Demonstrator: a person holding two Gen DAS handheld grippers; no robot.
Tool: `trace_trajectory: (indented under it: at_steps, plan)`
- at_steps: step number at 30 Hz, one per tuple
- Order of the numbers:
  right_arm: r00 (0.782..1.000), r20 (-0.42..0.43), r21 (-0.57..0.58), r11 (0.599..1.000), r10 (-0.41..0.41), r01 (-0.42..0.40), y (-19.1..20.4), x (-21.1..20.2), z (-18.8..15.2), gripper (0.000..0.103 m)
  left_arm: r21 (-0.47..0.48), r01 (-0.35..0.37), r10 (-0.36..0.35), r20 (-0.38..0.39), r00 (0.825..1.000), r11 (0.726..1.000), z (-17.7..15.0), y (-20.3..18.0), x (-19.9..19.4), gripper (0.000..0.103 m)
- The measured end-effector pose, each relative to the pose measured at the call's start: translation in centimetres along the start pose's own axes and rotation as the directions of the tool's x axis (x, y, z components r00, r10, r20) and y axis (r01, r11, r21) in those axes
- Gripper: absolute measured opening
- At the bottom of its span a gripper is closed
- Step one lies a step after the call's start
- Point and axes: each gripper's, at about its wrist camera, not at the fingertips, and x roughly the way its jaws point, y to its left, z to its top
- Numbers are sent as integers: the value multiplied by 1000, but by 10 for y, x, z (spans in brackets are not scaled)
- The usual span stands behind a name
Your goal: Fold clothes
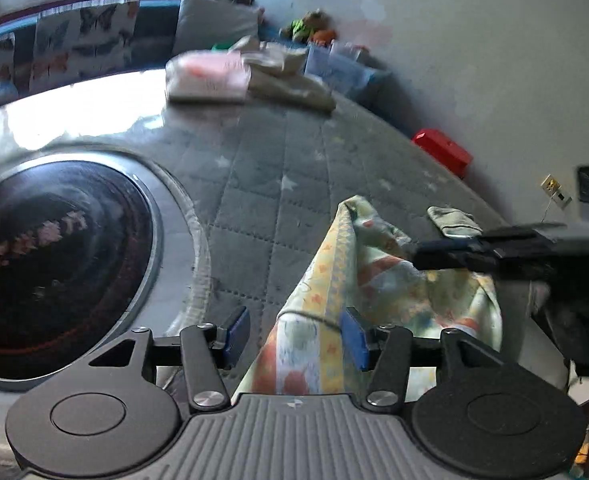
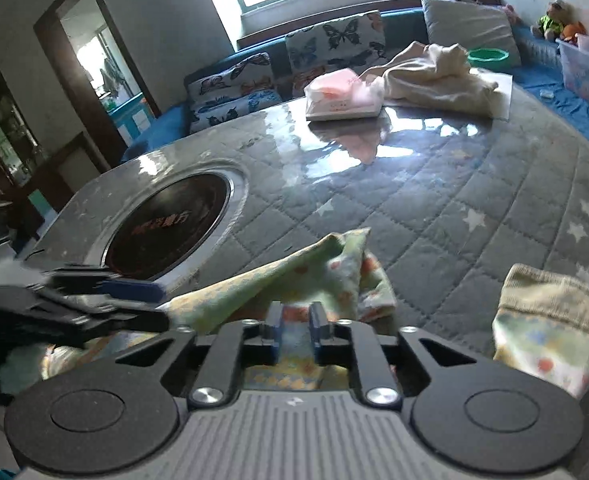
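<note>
A small patterned garment [image 1: 378, 276], pale yellow and green with orange prints, is held up over the quilted grey table cover [image 1: 278, 184]. My left gripper [image 1: 294, 336] is open, with the garment's edge hanging between its blue pads, against the right pad [image 1: 352, 338]. My right gripper [image 2: 296, 334] is shut on a fold of the same garment [image 2: 294, 280]. The right gripper shows in the left wrist view [image 1: 454, 256], and the left gripper shows in the right wrist view [image 2: 134, 300]. A second small patterned piece [image 2: 550, 320] lies to the right.
A round black hotplate [image 2: 166, 232] is set into the table at the left. A pink-and-white packet [image 2: 342, 96] and a cream cloth pile [image 2: 438, 76] lie at the far edge. Butterfly cushions [image 2: 334, 44], a clear bin [image 2: 586, 68] and a red box [image 1: 442, 152] are beyond.
</note>
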Motion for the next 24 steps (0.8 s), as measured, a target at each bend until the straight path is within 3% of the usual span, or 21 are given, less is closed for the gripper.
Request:
trace_trajectory:
  at_steps: [1, 2, 4, 7, 9, 12, 14, 16, 19, 24]
  plan:
    - [1000, -4, 1, 1000, 8, -8, 1, 0, -3, 37, -16, 7, -7, -14, 1000, 1000, 1, 2, 5, 51]
    - [1000, -8, -3, 1000, 12, -13, 2, -1, -6, 37, -23, 16, -16, -19, 1000, 1000, 1, 2, 8, 30]
    - [1000, -16, -4, 1000, 8, -8, 3, -1, -13, 39, -7, 32, -32, -8, 999, 999, 0, -1, 9, 22]
    - [1000, -8, 37, 999, 0, 0, -4, -4, -19, 39, 113, 35, -42, 53, 998, 993, -7, -21, -7, 14]
    - [1000, 17, 85, 996, -4, 3, -11, -10, -22, 39, 243, 38, -66, 110, 992, 969, -18, -40, -25, 14]
    - [997, 68, 157, 988, -20, 9, -22, -22, -24, 39, 442, 31, -116, 166, 979, 897, -40, -70, -47, 14]
    - [994, 99, 183, 983, -52, 33, -27, -32, -24, 40, 545, 40, -147, 154, 977, 838, -57, -86, -52, 14]
    - [985, 137, 212, 974, -109, 78, -33, -44, -22, 41, 601, 62, -174, 129, 976, 797, -73, -95, -51, 16]
    - [965, 187, 215, 966, -184, 143, -36, -59, -18, 44, 604, 97, -188, 90, 978, 791, -87, -99, -44, 22]
    - [959, 220, 123, 981, -176, 152, -21, -59, -11, 43, 589, 137, -212, 59, 976, 796, -94, -104, -39, 39]
